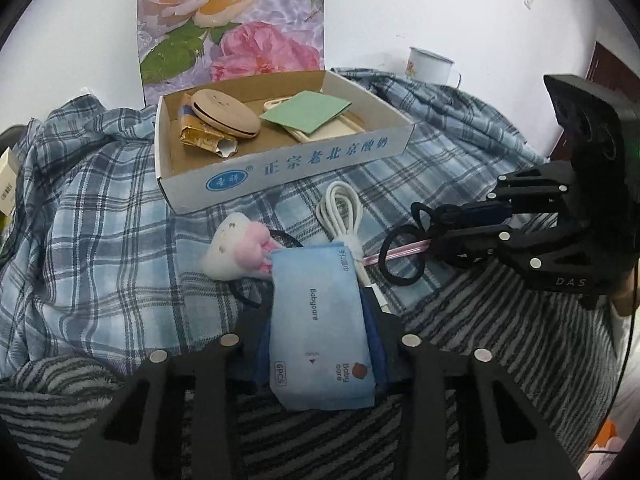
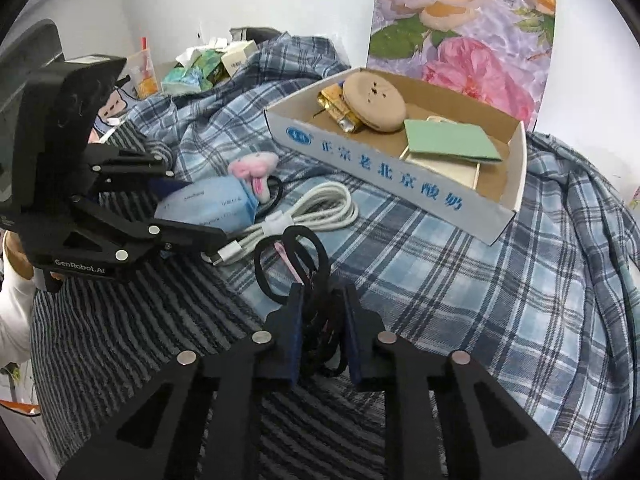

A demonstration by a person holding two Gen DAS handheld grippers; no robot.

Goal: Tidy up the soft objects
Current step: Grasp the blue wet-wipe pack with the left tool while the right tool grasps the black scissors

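Observation:
My left gripper (image 1: 320,344) is shut on a blue Babycare wipes pack (image 1: 320,332), held just above the bed; it also shows in the right wrist view (image 2: 208,206). My right gripper (image 2: 322,312) is shut on a bunch of black hair ties (image 2: 292,264) with a pink strip; they also show in the left wrist view (image 1: 404,256). A white and pink plush toy (image 1: 236,250) and a coiled white cable (image 1: 340,210) lie on the plaid cloth between the grippers. The cardboard box (image 1: 288,168) behind holds a tan round pouch (image 1: 224,114) and a green cloth (image 1: 306,110).
A white enamel mug (image 1: 430,66) stands at the back right by the wall. A striped towel (image 1: 500,340) covers the near bed. Boxes, tissue packs and a cup (image 2: 144,74) clutter the far left. A floral panel (image 1: 232,20) leans on the wall.

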